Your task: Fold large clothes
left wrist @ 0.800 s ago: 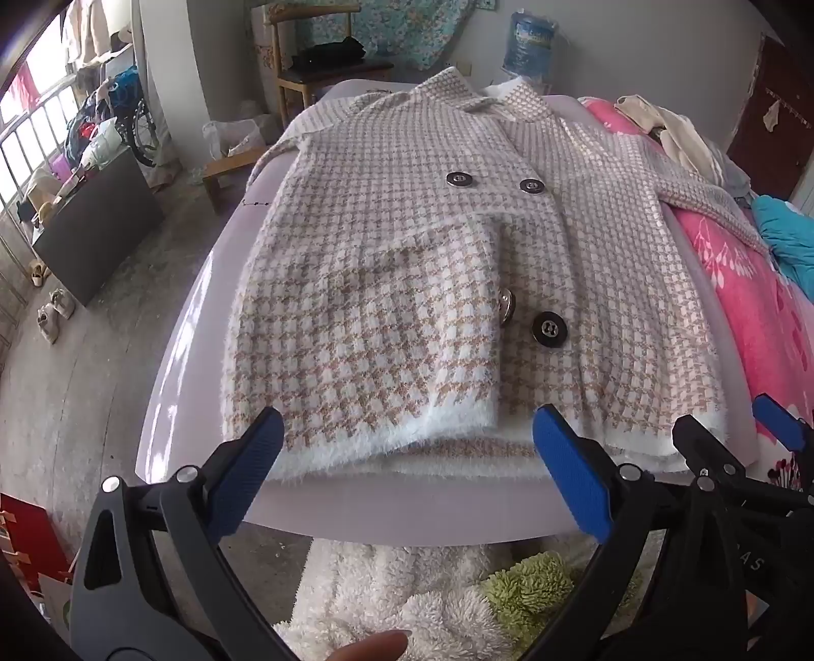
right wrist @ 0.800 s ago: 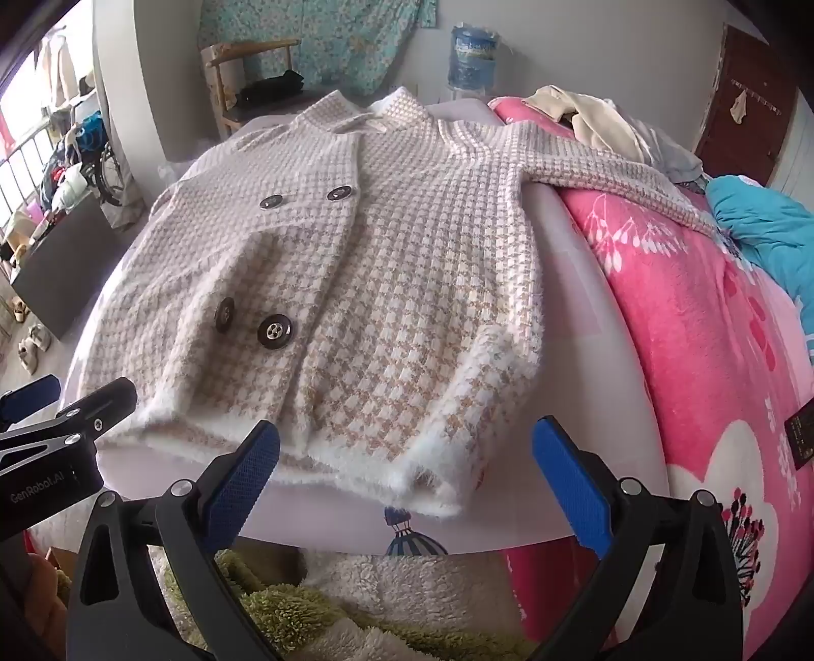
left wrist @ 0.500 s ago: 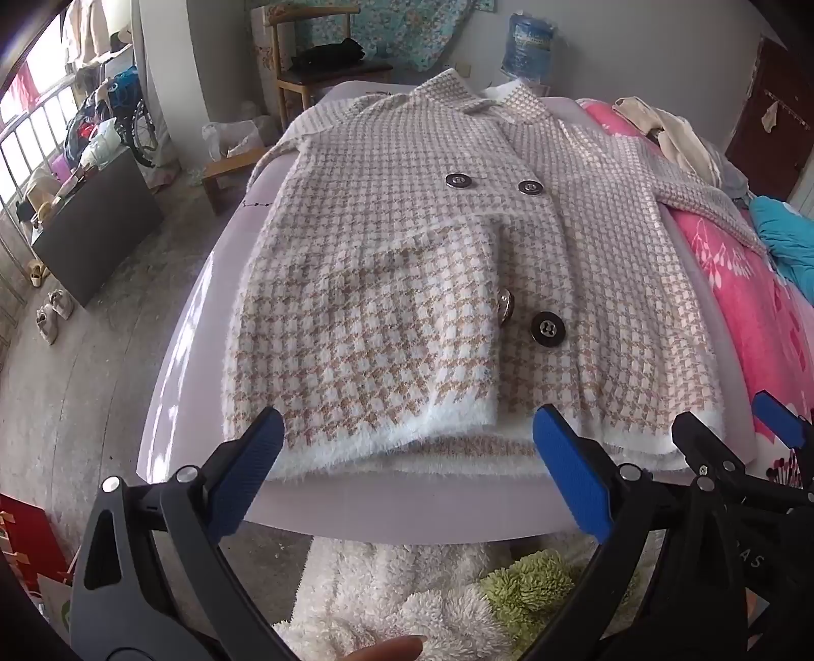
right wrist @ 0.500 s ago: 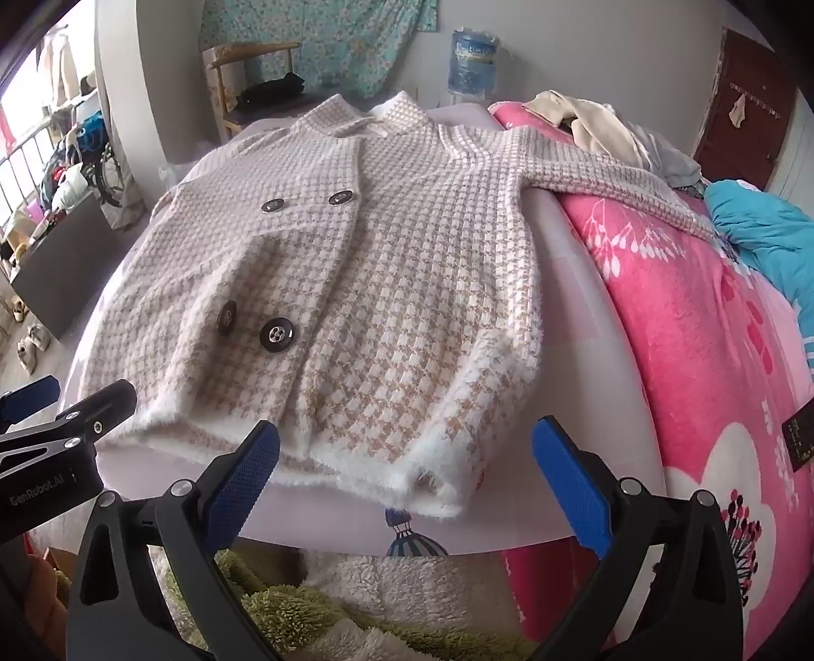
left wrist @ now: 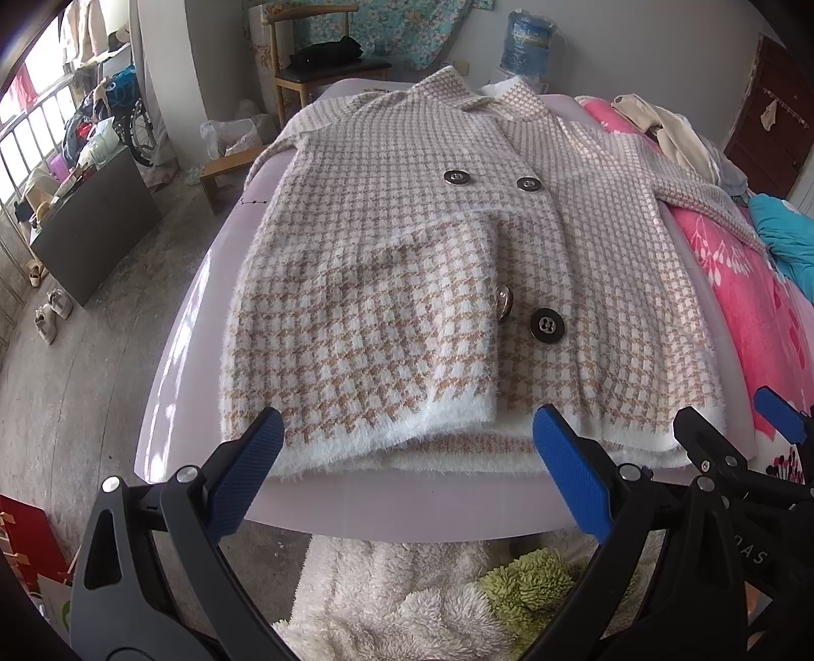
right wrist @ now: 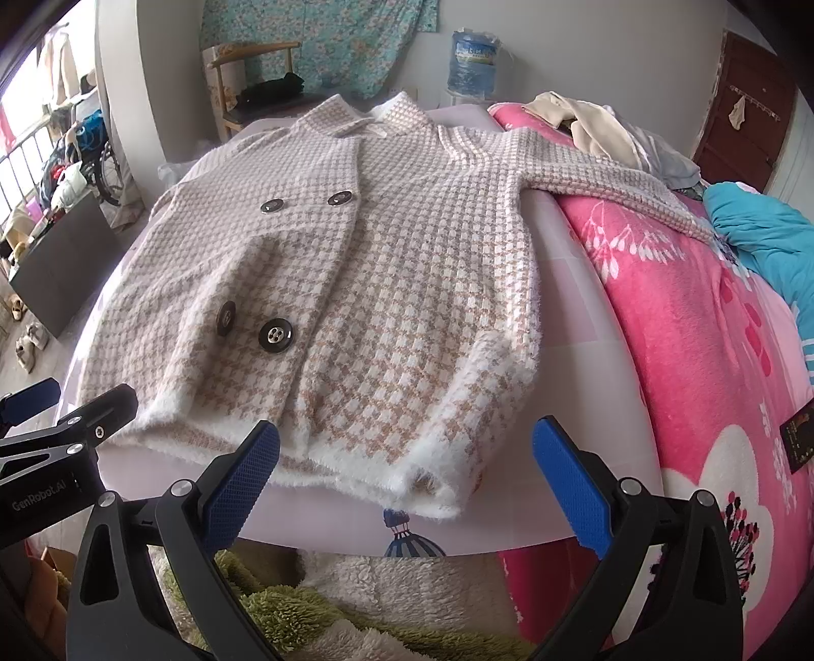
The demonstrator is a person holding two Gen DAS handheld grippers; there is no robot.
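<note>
A beige and white houndstooth coat (left wrist: pixel 407 264) with dark buttons lies spread on the pale bed sheet (left wrist: pixel 193 325), collar far, fluffy white hem toward me. Its left sleeve is folded in over the front. Its right sleeve (right wrist: pixel 620 188) stretches out over the pink blanket. My left gripper (left wrist: pixel 407 473) is open and empty, just before the hem's left part. My right gripper (right wrist: pixel 407 473) is open and empty, just before the hem's right corner (right wrist: pixel 432 488). Each gripper shows at the edge of the other's view.
A pink flowered blanket (right wrist: pixel 712 356) covers the bed's right side, with cream clothes (right wrist: pixel 585 122) and a teal item (right wrist: pixel 763 229) on it. Fluffy white and green fabric (left wrist: pixel 407 600) lies below the bed's edge. A wooden chair (left wrist: pixel 315 66) and water bottle (left wrist: pixel 529 40) stand behind.
Both grippers have edged slightly closer to the coat's hem. Both stay open; the coat has not moved.
</note>
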